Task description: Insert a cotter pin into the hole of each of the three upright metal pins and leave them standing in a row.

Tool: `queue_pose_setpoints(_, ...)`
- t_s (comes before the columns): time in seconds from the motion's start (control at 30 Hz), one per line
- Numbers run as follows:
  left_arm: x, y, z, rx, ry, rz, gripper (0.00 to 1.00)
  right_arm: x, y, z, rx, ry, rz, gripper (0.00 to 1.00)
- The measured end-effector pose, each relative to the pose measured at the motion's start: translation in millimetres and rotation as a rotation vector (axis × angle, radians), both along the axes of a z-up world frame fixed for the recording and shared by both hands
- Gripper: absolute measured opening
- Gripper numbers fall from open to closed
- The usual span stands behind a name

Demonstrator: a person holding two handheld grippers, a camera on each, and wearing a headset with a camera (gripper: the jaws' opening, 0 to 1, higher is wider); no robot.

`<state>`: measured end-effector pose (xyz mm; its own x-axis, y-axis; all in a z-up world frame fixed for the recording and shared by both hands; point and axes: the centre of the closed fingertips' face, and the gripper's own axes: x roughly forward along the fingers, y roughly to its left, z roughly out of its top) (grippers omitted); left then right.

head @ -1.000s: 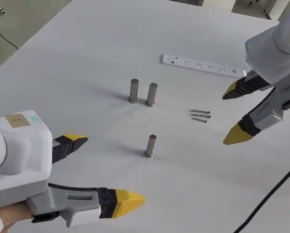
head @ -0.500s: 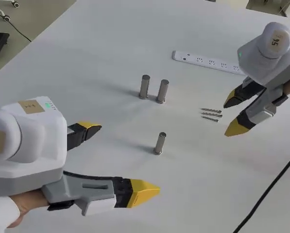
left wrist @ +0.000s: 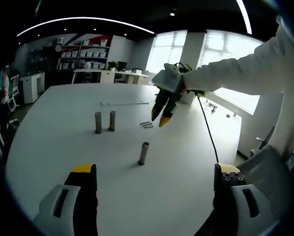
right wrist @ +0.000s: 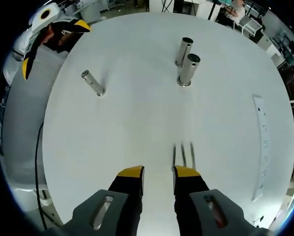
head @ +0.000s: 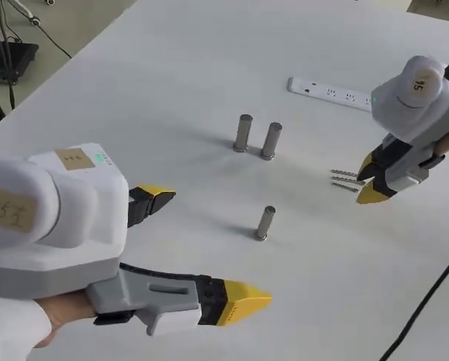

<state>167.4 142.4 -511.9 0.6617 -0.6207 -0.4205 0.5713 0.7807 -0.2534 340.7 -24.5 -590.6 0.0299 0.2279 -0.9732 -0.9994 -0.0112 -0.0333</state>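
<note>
Three metal pins stand upright on the white table: two side by side and one alone nearer me. Three cotter pins lie flat to their right. My right gripper hovers just right of the cotter pins, its jaws a narrow gap apart with nothing between them. In the right gripper view the cotter pins lie just ahead of the right gripper. My left gripper is wide open at the near left, holding nothing. The left gripper view has the lone pin ahead of it.
A white power strip lies behind the cotter pins at the far right. A black cable crosses the near right corner of the table. Desks and shelves stand in the room beyond.
My right gripper has come down and leftward to the cotter pins, and its jaws have narrowed. The head camera has shifted, so the whole scene sits further right.
</note>
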Motion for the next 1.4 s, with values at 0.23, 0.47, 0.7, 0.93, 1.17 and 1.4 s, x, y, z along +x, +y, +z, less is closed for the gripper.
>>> queue_pose_setpoints(0.23, -2.0, -1.9, -4.0, -0.002, 0.019, -0.003, 0.99, 3.6, -0.8, -8.5, -0.007, 0.000, -0.013, 0.11)
queue_pose_setpoints(0.47, -2.6, -6.0, -7.6, -0.002, 0.036, -0.014, 0.99, 9.6, 5.1, -11.2, 0.002, -0.010, -0.010, 0.11)
queue_pose_setpoints(0.7, 0.0, -5.1, -4.8, -0.002, 0.021, -0.016, 0.97, 13.4, 5.2, -17.0, -0.021, -0.004, -0.003, 0.10)
queue_pose_setpoints(0.93, -1.6, -3.6, -4.4, -0.004, 0.027, -0.015, 0.97, 12.3, 6.1, -21.8, -0.051, 0.007, 0.011, 0.05)
queue_pose_setpoints(1.17, -0.6, -1.1, -7.9, -0.009, 0.031, -0.009, 0.96, 16.1, 5.5, -23.9, -0.066, -0.032, 0.040, 0.00)
queue_pose_setpoints(1.4, 3.1, -2.4, -9.1, -0.014, 0.031, -0.009, 0.95, 17.8, 4.9, -25.0, -0.070, -0.042, 0.054, 0.00)
